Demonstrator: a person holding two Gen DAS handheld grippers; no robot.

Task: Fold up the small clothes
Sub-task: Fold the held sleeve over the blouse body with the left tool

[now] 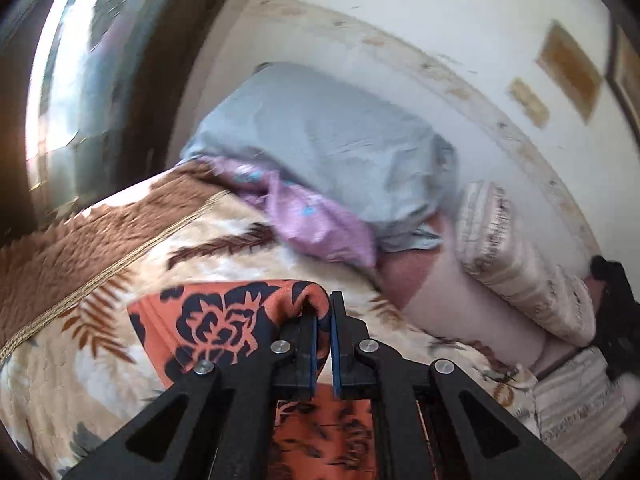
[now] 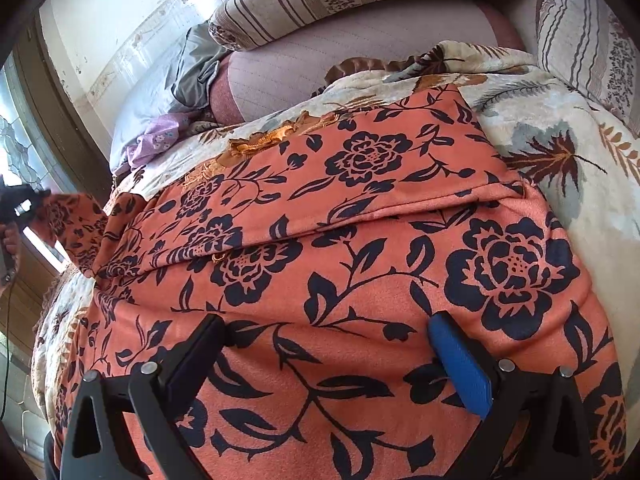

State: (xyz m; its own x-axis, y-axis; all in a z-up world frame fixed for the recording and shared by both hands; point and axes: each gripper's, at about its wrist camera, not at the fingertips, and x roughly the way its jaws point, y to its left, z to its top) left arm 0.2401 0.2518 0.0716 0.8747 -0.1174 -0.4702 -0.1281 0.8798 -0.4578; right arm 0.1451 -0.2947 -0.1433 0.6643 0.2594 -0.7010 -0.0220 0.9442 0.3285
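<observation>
Left wrist view: the left gripper [image 1: 324, 316] has its jaws closed almost together on a fold of the orange floral garment [image 1: 208, 320], a hem or corner bunched between the blue pads, with more of the cloth hanging below the linkage. In the right wrist view the right gripper [image 2: 328, 344] has its jaws spread wide, both fingertips resting on or just above the near part of the same garment [image 2: 360, 208] and gripping nothing; whether they press on the cloth cannot be told.

The garment lies spread across the leaf-patterned blanket [image 2: 552, 144] on the bed, with one layer already lying over another across its middle. Its far-left corner is raised, held by the left gripper seen small at the left edge [image 2: 24, 204].

The step in hand looks like a fold: one corner is lifted while the rest lies flat. The next move probably calls for carrying that corner across the cloth and laying it square on the opposite side, the right gripper pinning the near edge.

Only the right wrist view shows the garment's full spread and its existing crease. Only the left wrist view shows the pinch itself, plus the grey pillow [image 1: 320, 140], purple cloth [image 1: 320, 216] and striped cushion [image 1: 516, 256] farther off.
</observation>
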